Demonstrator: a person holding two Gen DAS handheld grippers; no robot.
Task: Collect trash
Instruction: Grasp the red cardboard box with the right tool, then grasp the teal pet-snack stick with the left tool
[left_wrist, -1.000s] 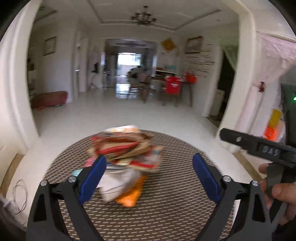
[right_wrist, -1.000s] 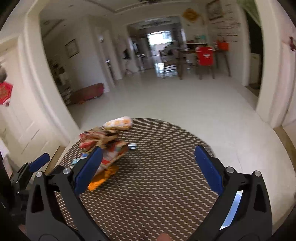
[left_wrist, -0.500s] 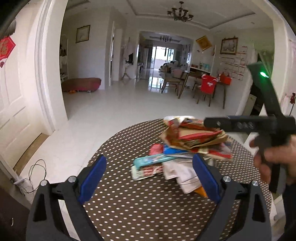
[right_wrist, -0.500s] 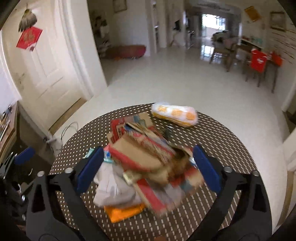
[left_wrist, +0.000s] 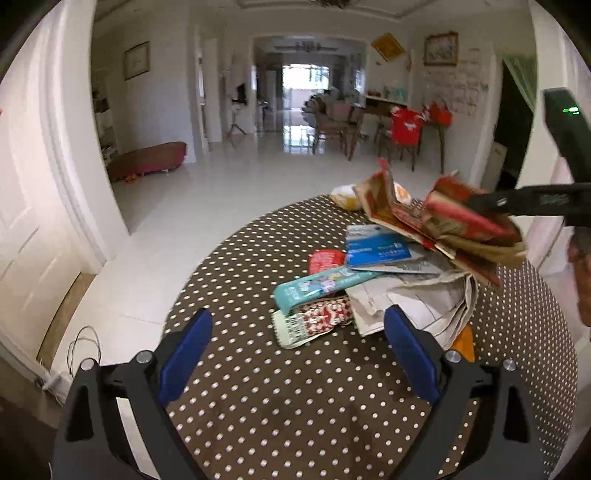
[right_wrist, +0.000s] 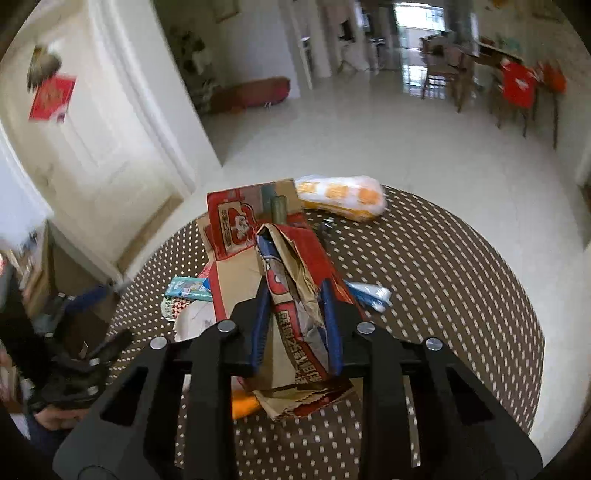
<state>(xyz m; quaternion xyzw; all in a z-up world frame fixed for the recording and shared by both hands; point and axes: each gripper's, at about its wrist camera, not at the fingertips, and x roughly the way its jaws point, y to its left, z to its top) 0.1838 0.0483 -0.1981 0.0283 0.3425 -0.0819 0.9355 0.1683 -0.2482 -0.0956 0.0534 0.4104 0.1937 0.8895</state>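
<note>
Polka-dot round table fills the lower frame. Crumpled red-brown paper bag is clamped by the just-closing right gripper; left gripper is spread, empty.

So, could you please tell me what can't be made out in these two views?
- Left wrist view: right claw tips, buried in the red-brown paper packaging.
- Right wrist view: orange item, mostly hidden under the packaging and claw frame.
- Both views: print on the wrappers, too blurred to read.

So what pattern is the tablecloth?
Brown with white polka dots; the tablecloth shows best in the left wrist view.
</note>
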